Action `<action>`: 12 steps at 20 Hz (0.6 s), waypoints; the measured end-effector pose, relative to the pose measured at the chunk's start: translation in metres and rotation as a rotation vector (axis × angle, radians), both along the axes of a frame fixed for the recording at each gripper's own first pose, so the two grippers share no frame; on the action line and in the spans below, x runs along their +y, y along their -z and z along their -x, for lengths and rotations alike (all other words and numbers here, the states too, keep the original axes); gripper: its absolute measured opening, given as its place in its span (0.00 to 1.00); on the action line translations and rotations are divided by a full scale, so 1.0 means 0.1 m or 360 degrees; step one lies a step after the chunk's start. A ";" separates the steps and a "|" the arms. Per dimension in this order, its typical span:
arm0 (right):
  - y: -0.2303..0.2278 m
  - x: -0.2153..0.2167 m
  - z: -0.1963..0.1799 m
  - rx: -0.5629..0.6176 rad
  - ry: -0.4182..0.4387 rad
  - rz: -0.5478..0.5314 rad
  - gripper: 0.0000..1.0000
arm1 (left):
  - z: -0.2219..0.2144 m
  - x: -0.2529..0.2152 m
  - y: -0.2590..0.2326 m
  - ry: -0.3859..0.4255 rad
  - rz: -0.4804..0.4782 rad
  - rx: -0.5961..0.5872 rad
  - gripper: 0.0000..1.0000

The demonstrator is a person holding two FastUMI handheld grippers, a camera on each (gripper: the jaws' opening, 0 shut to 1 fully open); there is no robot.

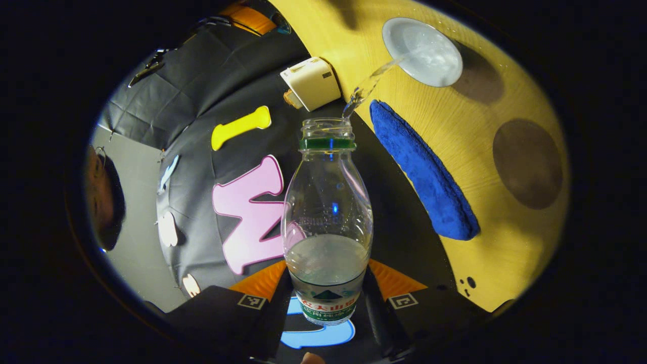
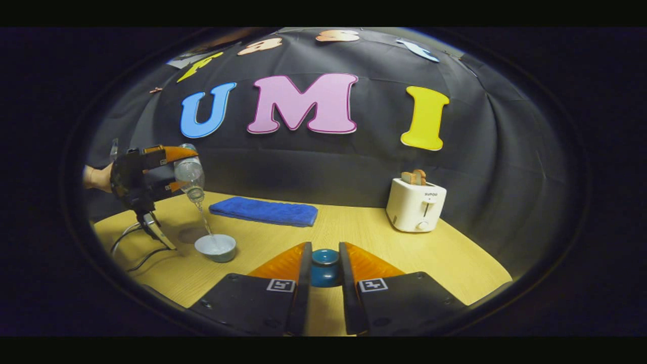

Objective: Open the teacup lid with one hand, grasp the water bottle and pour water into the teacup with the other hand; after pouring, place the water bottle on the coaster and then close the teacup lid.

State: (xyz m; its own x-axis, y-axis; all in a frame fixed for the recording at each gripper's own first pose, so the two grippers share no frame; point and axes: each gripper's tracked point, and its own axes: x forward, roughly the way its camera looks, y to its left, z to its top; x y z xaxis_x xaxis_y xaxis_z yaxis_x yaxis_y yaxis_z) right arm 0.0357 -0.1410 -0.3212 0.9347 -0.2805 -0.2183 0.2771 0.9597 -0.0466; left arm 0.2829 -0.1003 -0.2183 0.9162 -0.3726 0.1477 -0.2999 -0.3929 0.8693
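A: What is the left gripper (image 1: 327, 298) doing?

B: Its jaws grasp the clear plastic water bottle (image 1: 327, 222) by the labelled lower part, tipped over, and a thin stream of water (image 1: 371, 83) runs from the open neck into the pale round teacup (image 1: 422, 52) on the yellow wooden tabletop (image 1: 500, 101). A folded blue towel (image 1: 423, 172) lies near the cup.

A: And the right gripper (image 2: 324, 275)?

B: Its jaws are clenched on a small blue round teacup lid (image 2: 324, 268), apparently by its knob, though most of it is hidden. It sits low over the tabletop, well apart from the cup. A white toaster (image 2: 416, 205) stands beyond.
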 end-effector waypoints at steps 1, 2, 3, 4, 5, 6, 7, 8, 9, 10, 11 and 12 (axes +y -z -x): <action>-0.01 0.00 0.00 -0.0004 0.0003 0.0000 0.31 | -0.02 -0.02 -0.03 0.0013 -0.0013 -0.0011 0.73; -0.01 -0.01 0.00 -0.0007 0.0006 -0.0001 0.31 | -0.03 -0.04 -0.06 0.0031 -0.0024 -0.0022 0.72; -0.02 0.00 -0.01 -0.0011 0.0007 -0.0002 0.36 | -0.03 -0.07 -0.09 0.0051 -0.0031 -0.0038 0.72; -0.02 -0.01 0.00 -0.0013 0.0008 -0.0003 0.31 | 0.00 -0.08 -0.11 0.0069 -0.0034 -0.0053 0.72; -0.02 0.00 0.00 -0.0012 0.0006 -0.0003 0.31 | 0.00 -0.10 -0.12 0.0086 -0.0034 -0.0061 0.72; -0.03 0.00 0.00 -0.0014 0.0007 0.0002 0.31 | 0.03 -0.13 -0.17 0.0105 -0.0032 -0.0086 0.72; -0.03 0.00 0.00 -0.0013 0.0007 0.0002 0.36 | 0.04 -0.17 -0.21 0.0123 -0.0028 -0.0113 0.72; -0.03 0.00 0.00 -0.0017 0.0008 0.0003 0.31 | 0.06 -0.18 -0.23 0.0144 -0.0021 -0.0131 0.72; -0.04 0.00 0.00 -0.0019 0.0007 0.0001 0.36 | 0.06 -0.20 -0.24 0.0161 -0.0015 -0.0143 0.73; -0.04 0.00 0.00 -0.0018 0.0005 0.0004 0.36 | 0.07 -0.21 -0.25 0.0175 -0.0016 -0.0150 0.72; -0.05 0.00 0.00 -0.0019 0.0005 0.0007 0.36 | 0.07 -0.22 -0.26 0.0186 -0.0024 -0.0160 0.72; -0.05 0.01 0.00 -0.0017 0.0002 0.0006 0.36 | 0.07 -0.23 -0.28 0.0194 -0.0036 -0.0168 0.72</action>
